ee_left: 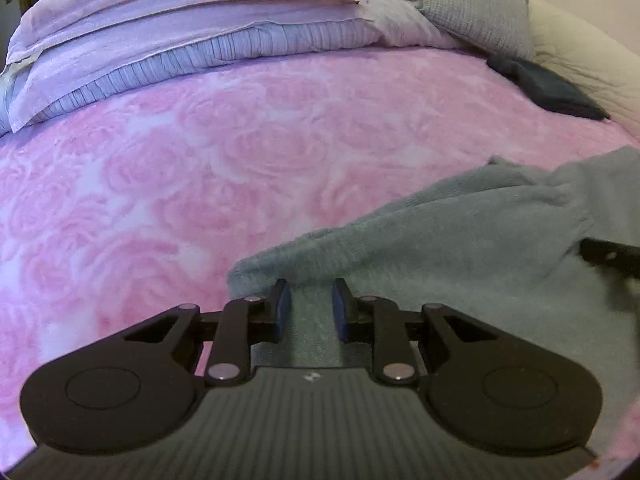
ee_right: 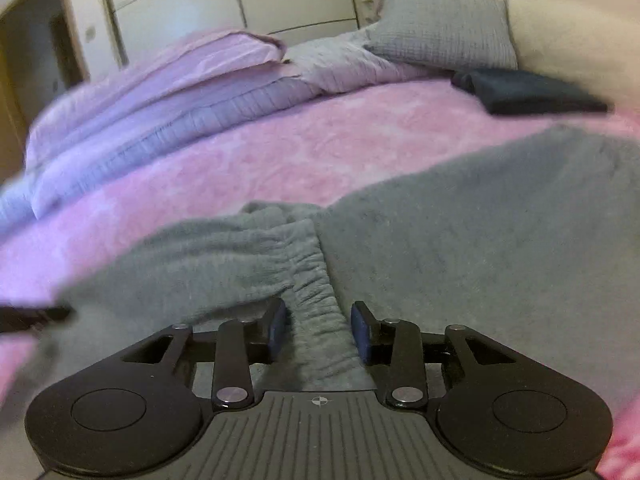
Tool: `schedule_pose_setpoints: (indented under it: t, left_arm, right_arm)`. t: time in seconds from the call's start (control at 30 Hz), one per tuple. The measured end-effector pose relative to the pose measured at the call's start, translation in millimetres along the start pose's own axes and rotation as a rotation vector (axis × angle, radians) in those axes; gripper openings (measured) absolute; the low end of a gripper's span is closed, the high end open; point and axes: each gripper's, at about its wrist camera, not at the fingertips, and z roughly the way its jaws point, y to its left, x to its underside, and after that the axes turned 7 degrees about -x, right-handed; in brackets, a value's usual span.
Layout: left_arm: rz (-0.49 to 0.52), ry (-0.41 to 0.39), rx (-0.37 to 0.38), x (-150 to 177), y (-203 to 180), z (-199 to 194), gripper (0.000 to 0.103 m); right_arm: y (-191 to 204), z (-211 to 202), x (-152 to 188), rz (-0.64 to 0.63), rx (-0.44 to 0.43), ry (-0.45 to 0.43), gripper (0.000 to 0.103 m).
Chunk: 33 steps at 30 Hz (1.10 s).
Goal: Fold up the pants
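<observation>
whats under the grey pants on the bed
The grey pants lie on a pink rose-patterned blanket, which shows all around them. The stretch of blanket directly beneath the pants is covered, so anything lying there is hidden.

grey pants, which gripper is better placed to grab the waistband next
Right. The gathered elastic waistband of the grey pants runs straight between the right gripper jaws, which stand apart around it. The left gripper sits at the plain fabric edge instead.

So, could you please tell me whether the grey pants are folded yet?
Partly: grey pants are doubled over, the elastic waistband lying on another layer.
</observation>
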Motion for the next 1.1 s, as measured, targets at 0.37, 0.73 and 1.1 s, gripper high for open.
schedule_pose_setpoints:
  t: [0.37, 0.73, 1.1]
  left_arm:
    - [-0.054, 0.047, 0.086, 48, 2, -84, 0.018]
    - [-0.066, 0.056, 0.043, 68, -1, -125, 0.022]
    - [-0.085, 0.087, 0.047, 104, 12, -162, 0.026]
  right_arm:
    - [50, -57, 25, -0.184, -0.063, 0.024, 0.033]
    - [73, -99, 51, -0.292, 0.021, 0.097, 0.039]
    - [80, -120, 89, -0.242, 0.059, 0.176, 0.040]
